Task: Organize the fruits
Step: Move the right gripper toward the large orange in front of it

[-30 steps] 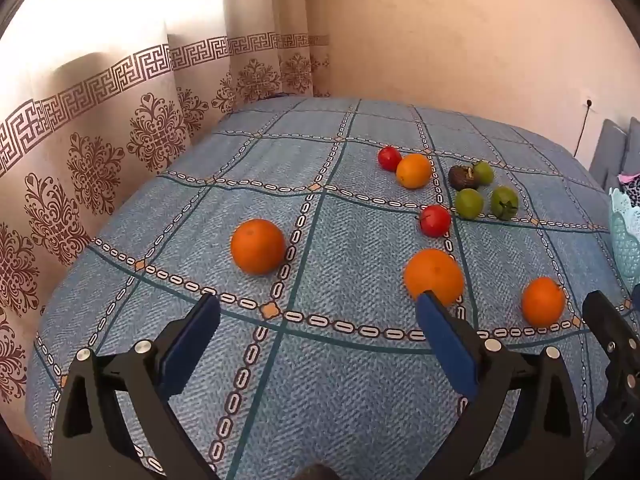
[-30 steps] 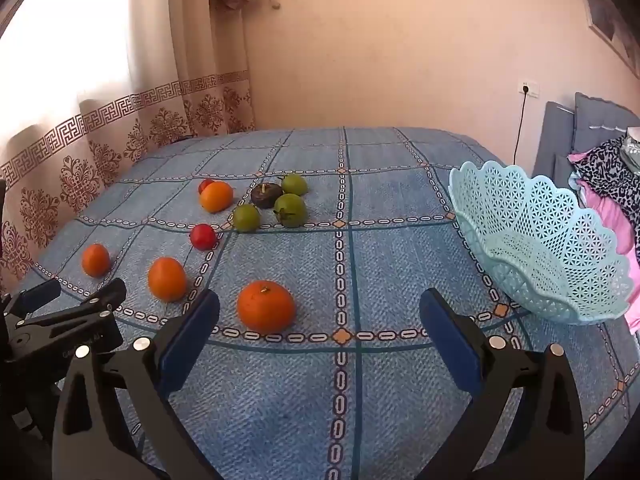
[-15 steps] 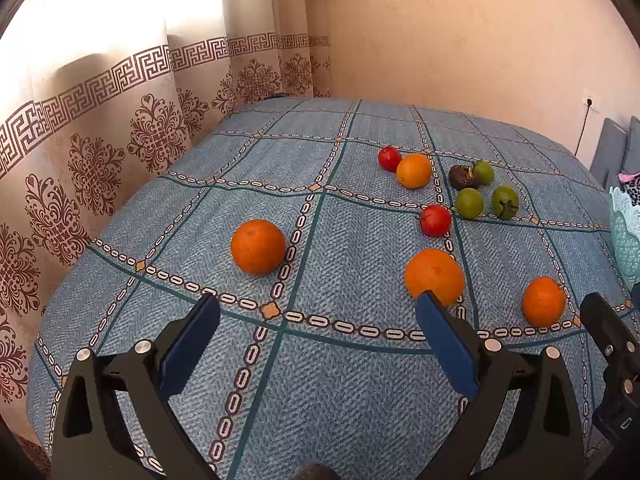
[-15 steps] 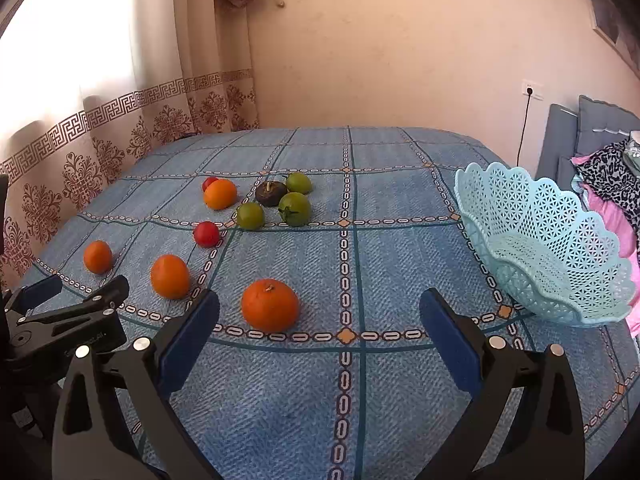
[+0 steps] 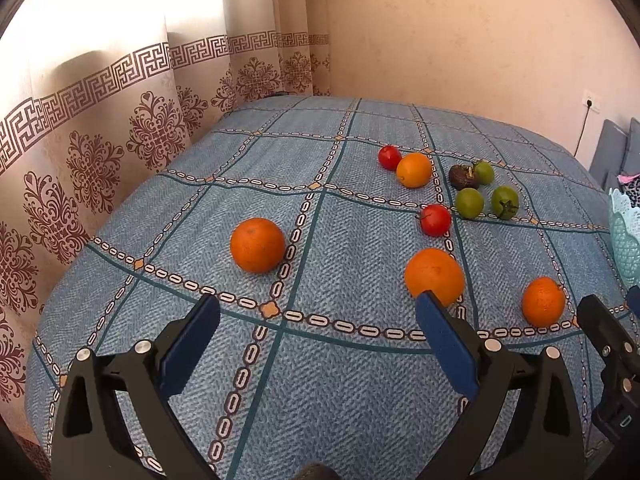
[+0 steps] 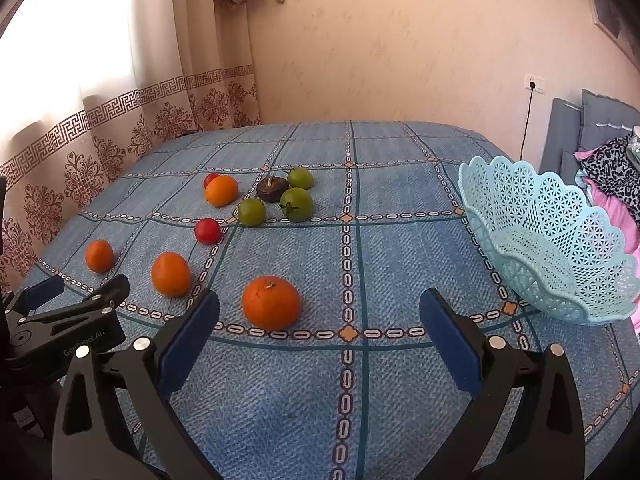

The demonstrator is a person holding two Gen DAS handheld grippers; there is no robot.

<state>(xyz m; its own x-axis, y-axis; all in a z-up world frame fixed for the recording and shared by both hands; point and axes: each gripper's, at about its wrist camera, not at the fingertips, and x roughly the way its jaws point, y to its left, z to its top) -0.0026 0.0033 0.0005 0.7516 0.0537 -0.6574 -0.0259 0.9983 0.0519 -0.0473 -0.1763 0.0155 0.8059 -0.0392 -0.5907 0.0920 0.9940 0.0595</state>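
Observation:
Fruit lies scattered on a blue patterned bedspread (image 5: 344, 392). In the left wrist view my left gripper (image 5: 316, 320) is open and empty; one orange (image 5: 257, 245) lies ahead to the left, another orange (image 5: 434, 276) just beyond the right finger. In the right wrist view my right gripper (image 6: 318, 316) is open and empty, with an orange (image 6: 271, 302) between and just beyond its fingertips. Further off lie red tomatoes (image 6: 207, 231), green fruits (image 6: 296, 204), a dark fruit (image 6: 272, 189) and more oranges (image 6: 171, 273). A pale blue lattice basket (image 6: 552, 244) stands empty at the right.
A patterned curtain (image 5: 92, 128) hangs along the bed's left side and a plain wall stands behind. Grey cushions and pink and leopard-print cloth (image 6: 612, 184) lie right of the basket. The left gripper (image 6: 60, 320) shows at the lower left of the right wrist view.
Both views have shifted slightly: the fruits sit a little lower and nearer in the frames, so both grippers have crept forward or tilted up. Nothing was grasped or released.

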